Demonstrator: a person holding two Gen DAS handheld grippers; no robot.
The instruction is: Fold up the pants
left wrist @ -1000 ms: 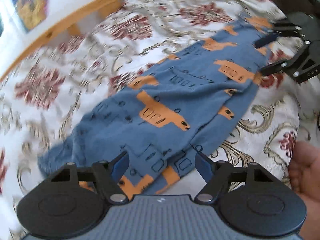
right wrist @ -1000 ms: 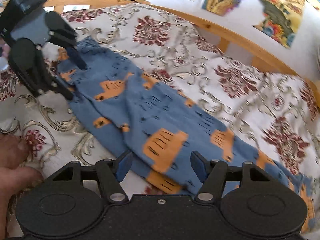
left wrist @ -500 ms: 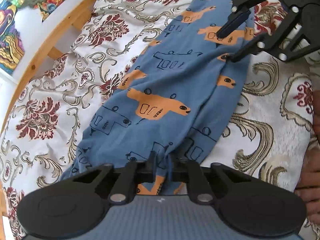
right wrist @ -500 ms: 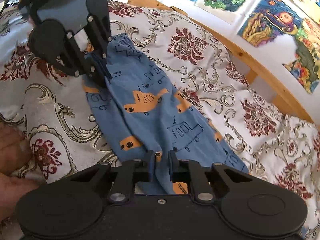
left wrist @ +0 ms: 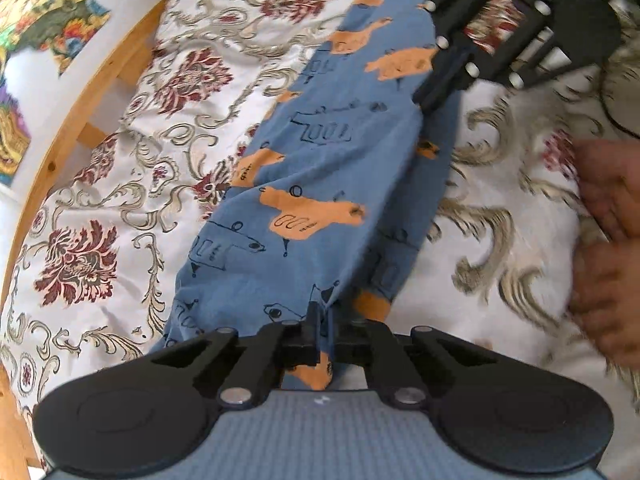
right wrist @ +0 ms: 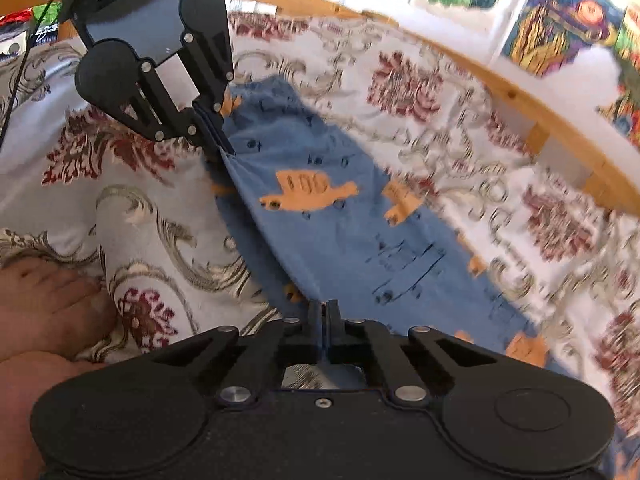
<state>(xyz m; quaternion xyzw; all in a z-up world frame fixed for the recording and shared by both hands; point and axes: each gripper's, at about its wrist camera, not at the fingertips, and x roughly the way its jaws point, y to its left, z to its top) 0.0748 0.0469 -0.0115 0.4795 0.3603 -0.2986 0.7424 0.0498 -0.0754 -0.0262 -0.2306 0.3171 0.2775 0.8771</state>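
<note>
Our left gripper [left wrist: 325, 334] has its jaws pinched tight on one end of the blue pants [left wrist: 320, 184], and our right gripper [right wrist: 323, 322] has its jaws clamped on the other end. Between them the near edge is lifted taut; the rest lies on the floral bedspread [left wrist: 120, 184] beside the wooden bed frame [right wrist: 532, 116].

Left hand-held gripper [left wrist: 324, 330] and right hand-held gripper [right wrist: 323, 322], both with jaws pinched together.
</note>
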